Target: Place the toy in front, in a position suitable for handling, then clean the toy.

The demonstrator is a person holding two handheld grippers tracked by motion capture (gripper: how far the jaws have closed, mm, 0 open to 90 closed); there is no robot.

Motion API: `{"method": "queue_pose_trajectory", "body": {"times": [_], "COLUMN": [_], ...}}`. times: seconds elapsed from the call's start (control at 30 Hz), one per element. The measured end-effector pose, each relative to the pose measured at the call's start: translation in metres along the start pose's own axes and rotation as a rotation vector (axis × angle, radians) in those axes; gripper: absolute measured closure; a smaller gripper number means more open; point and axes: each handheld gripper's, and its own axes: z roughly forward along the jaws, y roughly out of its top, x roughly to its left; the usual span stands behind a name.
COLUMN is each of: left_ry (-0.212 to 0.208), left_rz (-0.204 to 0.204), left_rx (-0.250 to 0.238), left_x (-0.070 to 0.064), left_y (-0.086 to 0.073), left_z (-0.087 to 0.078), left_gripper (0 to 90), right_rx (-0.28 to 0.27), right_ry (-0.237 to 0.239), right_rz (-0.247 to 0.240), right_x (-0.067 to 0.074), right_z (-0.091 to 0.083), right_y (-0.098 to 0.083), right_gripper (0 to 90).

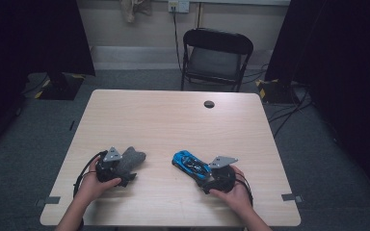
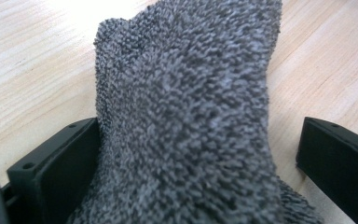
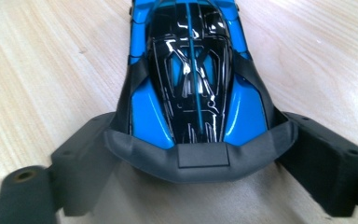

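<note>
table (image 1: pixel 173 120): cloth (image 1: pixel 131 159) on near left, between jaws of left gripper (image 1: pixel 120 169); car (image 1: pixel 191 164) on near right, tail between jaws of right gripper (image 1: pixel 208 174). cloth and car apart. chair (image 1: pixel 216 55) behind table.

Cloth (image 2: pixel 186 121): grey terry, rough looped pile, matt. Toy car (image 3: pixel 193 79): glossy blue and black plastic (strong reflections on roof), rear part matt grey. Table (image 1: pixel 173 120): light wood grain, smooth, matt. Gripper jaws: black, matt.

High view looks down on the table (image 1: pixel 173 120); each gripper view looks close along its tongs.
</note>
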Motion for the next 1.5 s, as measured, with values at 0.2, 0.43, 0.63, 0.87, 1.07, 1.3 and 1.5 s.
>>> {"method": "queue_pose_trajectory", "body": {"times": [0.2, 0.43, 0.63, 0.87, 1.07, 1.3, 1.5], "left_ry": [0.000, 0.009, 0.021, 0.015, 0.025, 0.026, 0.009], "left_rz": [0.000, -0.010, -0.011, -0.063, -0.066, -0.062, -0.049], "left_rx": [0.001, 0.012, 0.030, 0.038, 0.016, -0.026, -0.034], "left_x": [0.000, -0.001, 0.001, 0.003, 0.004, 0.004, 0.004], "left_y": [0.000, 0.001, 0.003, 0.005, 0.011, 0.026, 0.035], "left_z": [0.000, -0.001, -0.006, -0.015, -0.026, -0.042, -0.032], "left_gripper": [0.0, 0.3, 8.5, 16.4, 17.2, 16.0, 16.6], "right_rx": [-0.017, -0.019, -0.019, -0.018, -0.018, -0.019, -0.020], "right_ry": [0.007, 0.006, 0.006, 0.007, 0.005, 0.003, 0.003], "right_rz": [-0.006, -0.005, -0.005, -0.003, -0.004, -0.004, -0.001], "right_x": [0.000, 0.000, 0.000, 0.000, 0.000, 0.000, 0.000], "right_z": [-0.001, -0.001, -0.001, -0.001, -0.001, -0.001, -0.001], "right_y": [0.000, 0.000, 0.000, 0.000, 0.000, 0.000, 0.000], "right_gripper": [23.8, 24.2, 24.3, 24.3, 24.3, 24.3, 24.3]}}
